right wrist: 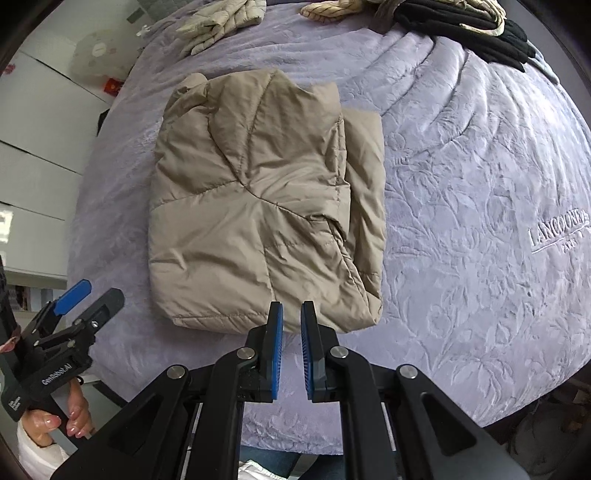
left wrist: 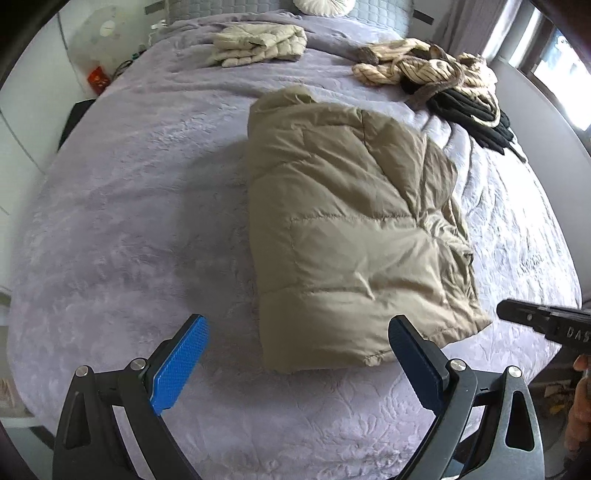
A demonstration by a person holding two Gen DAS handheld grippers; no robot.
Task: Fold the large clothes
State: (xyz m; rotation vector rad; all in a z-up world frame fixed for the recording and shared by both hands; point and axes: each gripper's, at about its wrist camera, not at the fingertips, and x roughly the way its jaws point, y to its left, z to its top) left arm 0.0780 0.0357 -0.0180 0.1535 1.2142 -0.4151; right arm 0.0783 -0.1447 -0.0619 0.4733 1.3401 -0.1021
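Observation:
A beige puffer jacket [left wrist: 351,221] [right wrist: 258,203] lies folded into a thick rectangle on the lavender bedspread [left wrist: 129,221] [right wrist: 480,184]. My left gripper [left wrist: 299,323] hovers above the jacket's near edge with its blue pads spread wide and nothing between them. In the right wrist view it shows at the lower left [right wrist: 88,295], held by a hand. My right gripper [right wrist: 291,308] hangs over the jacket's near hem with its pads almost together and nothing between them. Its black tip pokes in from the right edge [left wrist: 517,310] of the left wrist view.
A folded cream quilted garment [left wrist: 258,44] [right wrist: 221,22] lies at the far side of the bed. A heap of striped and black clothes [left wrist: 443,81] [right wrist: 461,18] sits at the far right. White drawers [right wrist: 37,147] stand left of the bed.

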